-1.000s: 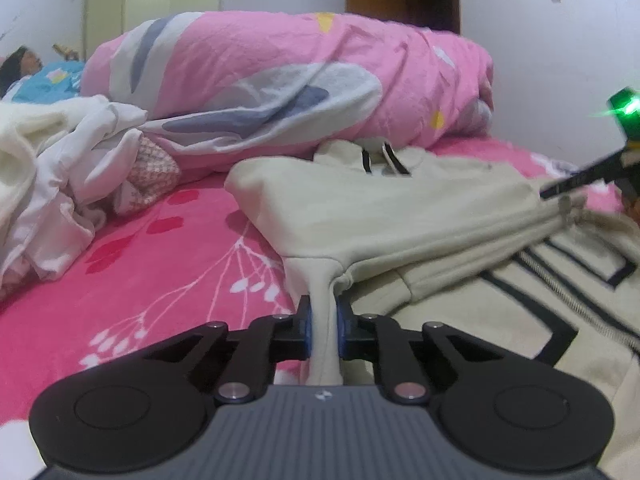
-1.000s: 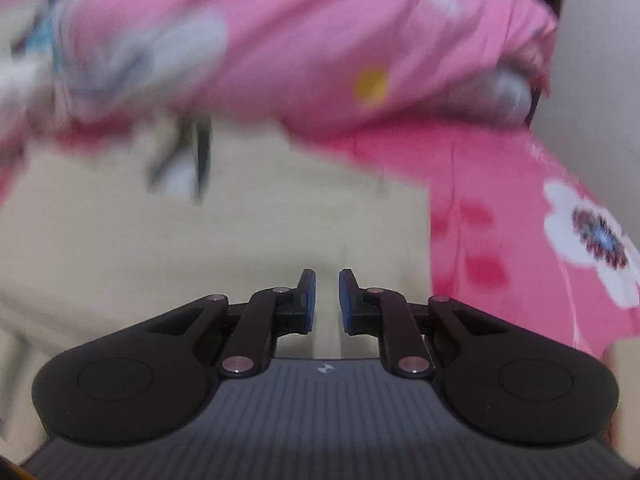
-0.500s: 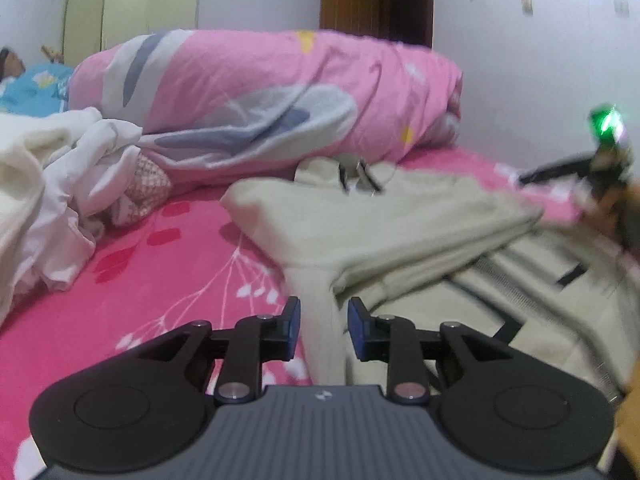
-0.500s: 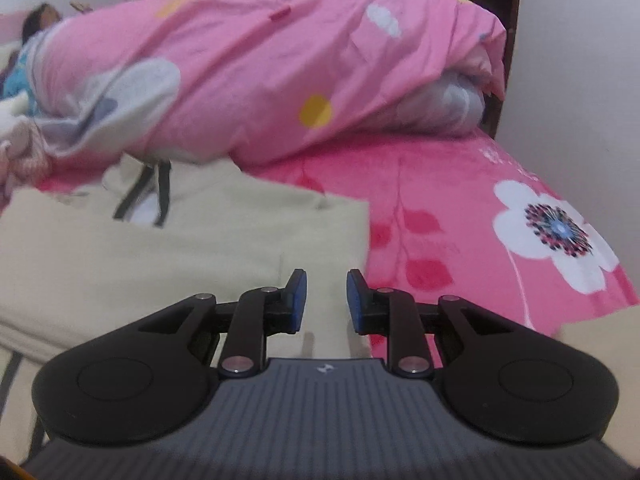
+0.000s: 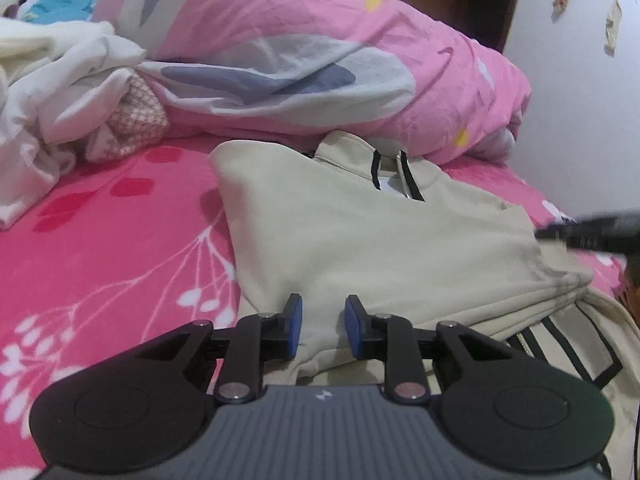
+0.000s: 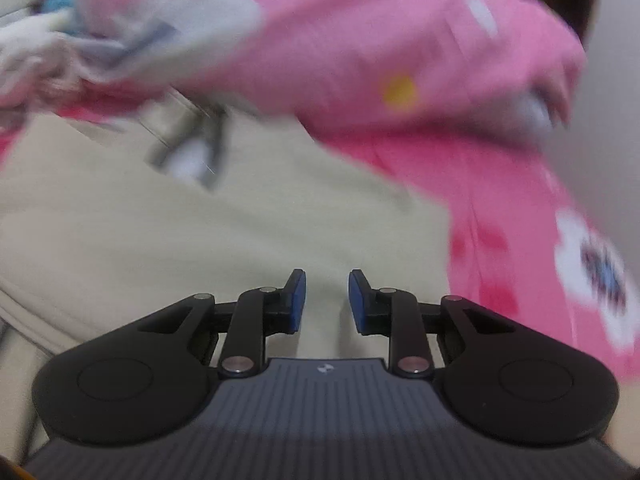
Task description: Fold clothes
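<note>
Even indoor light, soft shadows; one view sharp, one smeared.
Left wrist view: mostly crisp, fisheye bends and darkens the corners, right edge blurred. Right wrist view: heavy motion blur over the pink quilt (image 6: 360, 52) and beige jacket (image 6: 200, 220); gripper body stays sharp.

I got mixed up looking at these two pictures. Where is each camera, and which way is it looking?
Left wrist: sits on the left tool, looking down across the beige jacket toward the pink quilt; the right tool pokes in at the picture's right edge.
Right wrist: sits on the right tool, over the jacket's other side; blurry.
Both show jacket, quilt, pink bedsheet.
</note>
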`<state>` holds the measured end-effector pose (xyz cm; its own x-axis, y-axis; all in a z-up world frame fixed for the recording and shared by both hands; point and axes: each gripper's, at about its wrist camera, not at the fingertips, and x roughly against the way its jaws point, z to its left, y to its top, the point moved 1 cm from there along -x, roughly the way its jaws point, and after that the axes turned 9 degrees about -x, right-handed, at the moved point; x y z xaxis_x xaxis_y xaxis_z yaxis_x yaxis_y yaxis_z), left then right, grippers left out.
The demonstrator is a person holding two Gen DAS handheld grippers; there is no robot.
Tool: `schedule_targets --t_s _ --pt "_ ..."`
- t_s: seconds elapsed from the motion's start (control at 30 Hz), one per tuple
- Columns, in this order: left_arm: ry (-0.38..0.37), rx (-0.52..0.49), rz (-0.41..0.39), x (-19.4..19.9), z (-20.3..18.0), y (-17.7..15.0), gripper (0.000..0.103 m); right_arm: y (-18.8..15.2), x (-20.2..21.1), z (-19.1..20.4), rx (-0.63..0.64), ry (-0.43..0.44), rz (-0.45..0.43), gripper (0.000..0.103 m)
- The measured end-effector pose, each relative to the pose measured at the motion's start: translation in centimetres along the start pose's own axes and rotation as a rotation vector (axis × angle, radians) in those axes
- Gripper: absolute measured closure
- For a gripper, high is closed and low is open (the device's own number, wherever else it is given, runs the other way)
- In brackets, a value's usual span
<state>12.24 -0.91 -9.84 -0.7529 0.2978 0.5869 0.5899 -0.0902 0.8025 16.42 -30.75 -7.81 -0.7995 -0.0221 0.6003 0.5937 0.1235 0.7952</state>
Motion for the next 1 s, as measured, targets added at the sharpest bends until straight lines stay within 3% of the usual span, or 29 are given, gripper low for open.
schedule_targets --t_s 0.1,0.17,0.23,0.33,0.43,0.53,0.57,0.6,0.63,0.7,0.9,1.0 --pt "-0.005 0.023 -0.014 -0.1 0.1 -0.6 0.079 3.4 1.0 5.5 0.096 0.161 -0.059 0.080" --pt "-0.015 0.039 -0.024 -0.1 0.4 -0.7 0.079 5.5 0.8 10.0 0.169 0.314 -0.071 0.073" --pt "-0.017 0.043 -0.033 -0.2 0.5 -0.7 0.079 7.3 0.1 14.4 0.245 0.452 -0.062 0.058" --pt "-0.011 0.035 -0.040 -0.2 0.2 -0.7 0.079 9.3 -1.7 20.4 0.397 0.585 -0.043 0.051" --pt "-0.007 0.030 -0.043 -0.2 0.1 -0.8 0.079 10.8 -5.6 25.1 0.490 0.596 0.066 0.048" --pt "-0.006 0.032 -0.043 -0.2 0.1 -0.8 0.079 10.9 -9.3 28.3 0.537 0.537 0.219 0.049" --pt "-0.007 0.033 -0.043 -0.2 0.1 -0.8 0.079 10.6 -10.4 29.2 0.552 0.506 0.269 0.051" --pt "-0.007 0.035 -0.042 -0.2 0.0 -0.8 0.079 10.5 -11.4 29.7 0.548 0.476 0.306 0.071" --pt "-0.008 0.038 -0.042 -0.2 0.1 -0.7 0.079 10.4 -12.2 29.6 0.515 0.451 0.319 0.093" --pt "-0.007 0.045 -0.041 -0.2 0.1 -0.7 0.079 10.8 -13.0 28.4 0.399 0.495 0.321 0.093" --pt "-0.003 0.052 -0.043 -0.2 0.1 -0.7 0.079 9.9 -17.9 21.5 -0.170 0.684 0.339 0.095" --pt "-0.003 0.058 -0.046 -0.1 0.2 -0.7 0.079 9.9 -18.5 18.9 -0.423 0.692 0.275 0.094"
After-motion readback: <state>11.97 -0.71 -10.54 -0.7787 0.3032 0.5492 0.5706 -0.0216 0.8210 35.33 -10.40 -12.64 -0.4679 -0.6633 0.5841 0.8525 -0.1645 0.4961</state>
